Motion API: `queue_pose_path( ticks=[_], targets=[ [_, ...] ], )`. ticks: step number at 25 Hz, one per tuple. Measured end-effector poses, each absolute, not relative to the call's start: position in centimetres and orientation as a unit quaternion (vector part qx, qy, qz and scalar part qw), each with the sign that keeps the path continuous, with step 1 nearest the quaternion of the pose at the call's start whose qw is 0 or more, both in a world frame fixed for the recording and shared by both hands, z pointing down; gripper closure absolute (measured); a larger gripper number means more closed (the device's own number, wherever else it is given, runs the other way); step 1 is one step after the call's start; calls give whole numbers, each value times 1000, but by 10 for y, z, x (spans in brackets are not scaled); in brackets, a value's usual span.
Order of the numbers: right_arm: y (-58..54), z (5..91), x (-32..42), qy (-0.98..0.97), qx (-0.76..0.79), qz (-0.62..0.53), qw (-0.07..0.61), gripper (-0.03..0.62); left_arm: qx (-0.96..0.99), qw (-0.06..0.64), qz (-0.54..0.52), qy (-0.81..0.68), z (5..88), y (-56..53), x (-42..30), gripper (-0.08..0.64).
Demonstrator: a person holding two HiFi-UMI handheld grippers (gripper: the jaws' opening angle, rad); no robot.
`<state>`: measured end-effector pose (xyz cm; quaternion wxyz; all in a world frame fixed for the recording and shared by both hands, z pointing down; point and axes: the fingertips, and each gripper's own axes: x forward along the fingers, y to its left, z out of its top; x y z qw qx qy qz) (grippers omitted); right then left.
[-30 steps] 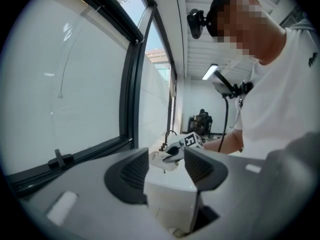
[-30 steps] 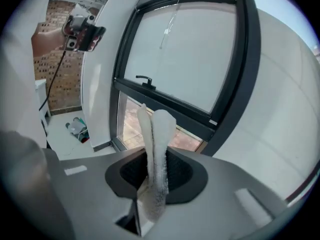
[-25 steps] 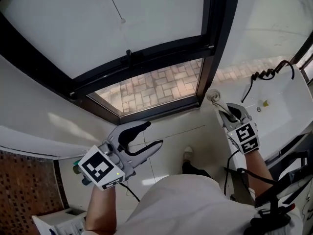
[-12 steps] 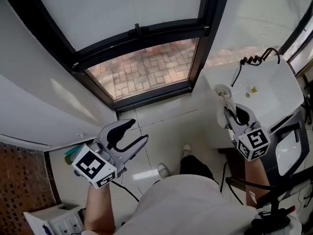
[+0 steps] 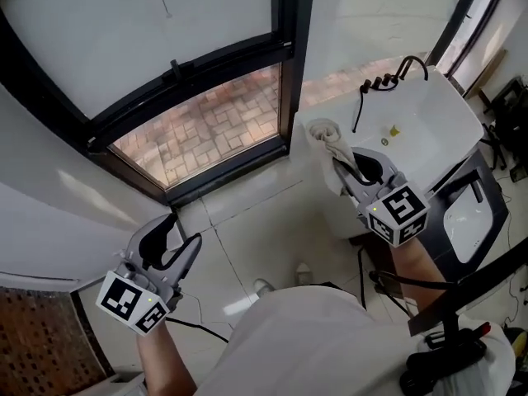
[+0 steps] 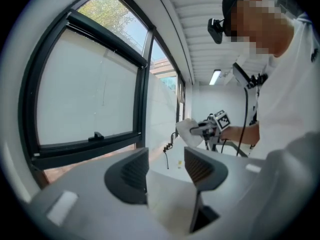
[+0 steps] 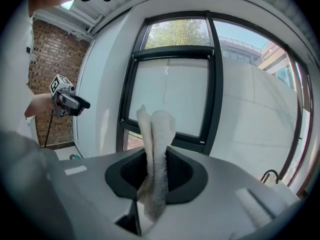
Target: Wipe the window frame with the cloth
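We log the black metal window frame (image 5: pixel 287 73) ahead, and at right a white rectangular basin (image 5: pixel 437 139) with a small yellow speck (image 5: pixel 394 130) in it. Our right gripper (image 5: pixel 340 165) is clamped on the white fluffy cloth (image 7: pixel 157 149), folded and upright, clear of the frame. Our left gripper (image 5: pixel 183 231) hangs low, jaws parted, empty.

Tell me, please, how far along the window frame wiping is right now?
Done: the cloth is clamped in the right gripper. In hand: it is held up in the air, apart from the black window frame. Left: all the wiping; no contact shows. The left gripper is open and empty.
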<state>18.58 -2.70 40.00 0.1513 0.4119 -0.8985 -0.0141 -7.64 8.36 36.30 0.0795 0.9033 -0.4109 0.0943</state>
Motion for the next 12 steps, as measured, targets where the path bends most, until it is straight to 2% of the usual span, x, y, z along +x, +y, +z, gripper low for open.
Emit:
queue_pose_path(
  ticks=[12],
  targets=[
    [-20,400,181,-908,396,-18,135,518,910,71,104,-394,364,86,-49,318]
  ],
)
